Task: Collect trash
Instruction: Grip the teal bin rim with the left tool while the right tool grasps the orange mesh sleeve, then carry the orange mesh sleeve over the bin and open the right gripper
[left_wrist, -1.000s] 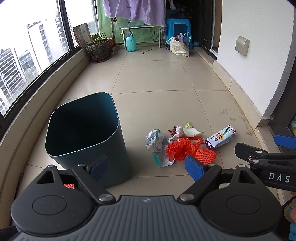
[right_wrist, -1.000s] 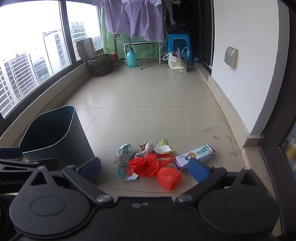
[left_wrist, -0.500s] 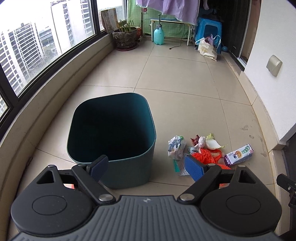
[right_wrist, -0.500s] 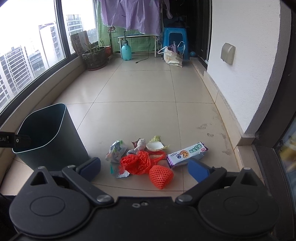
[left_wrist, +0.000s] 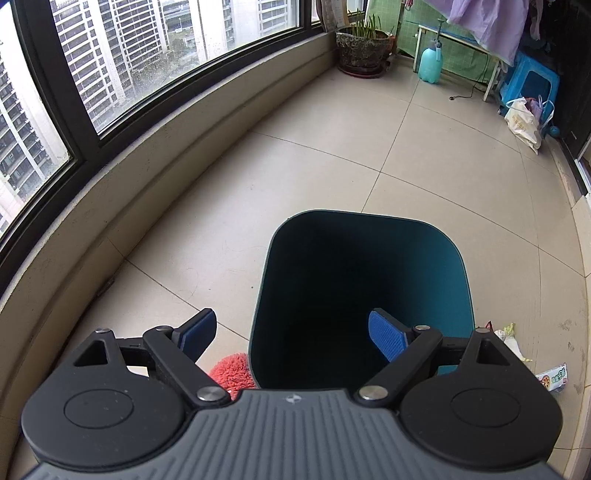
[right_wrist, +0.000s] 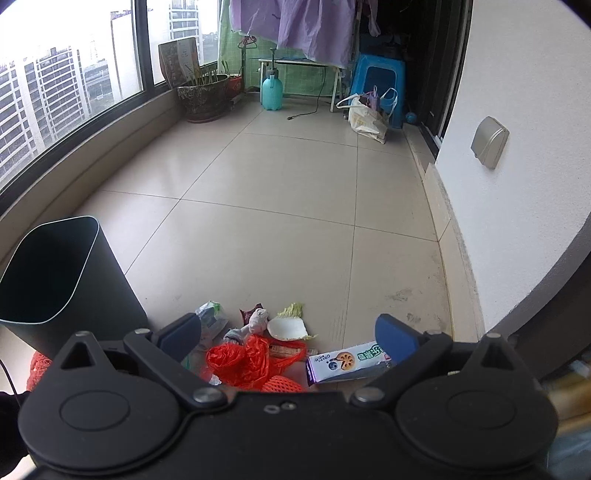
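A dark teal trash bin (left_wrist: 362, 295) stands on the tiled floor, and its inside looks dark. My left gripper (left_wrist: 291, 336) is open and empty above the bin's near left rim. My right gripper (right_wrist: 291, 334) is open and empty just above a pile of trash on the floor. The pile holds an orange plastic bag (right_wrist: 243, 358), an orange foam net (right_wrist: 282, 384), a purple biscuit packet (right_wrist: 343, 363), a cabbage piece (right_wrist: 286, 326) and crumpled wrappers (right_wrist: 212, 319). The bin also shows at the left of the right wrist view (right_wrist: 55, 280).
A red fuzzy slipper (left_wrist: 231, 371) lies left of the bin. A low wall under the windows (left_wrist: 129, 177) curves along the left. A white wall (right_wrist: 517, 147) bounds the right. A plant pot (right_wrist: 203, 98), a spray bottle (right_wrist: 272, 92), a blue stool (right_wrist: 380, 85) and bags stand at the far end.
My left gripper has swung left and moved over the bin, so the trash pile slid to the right edge of its view. My right gripper has moved closer to the pile.
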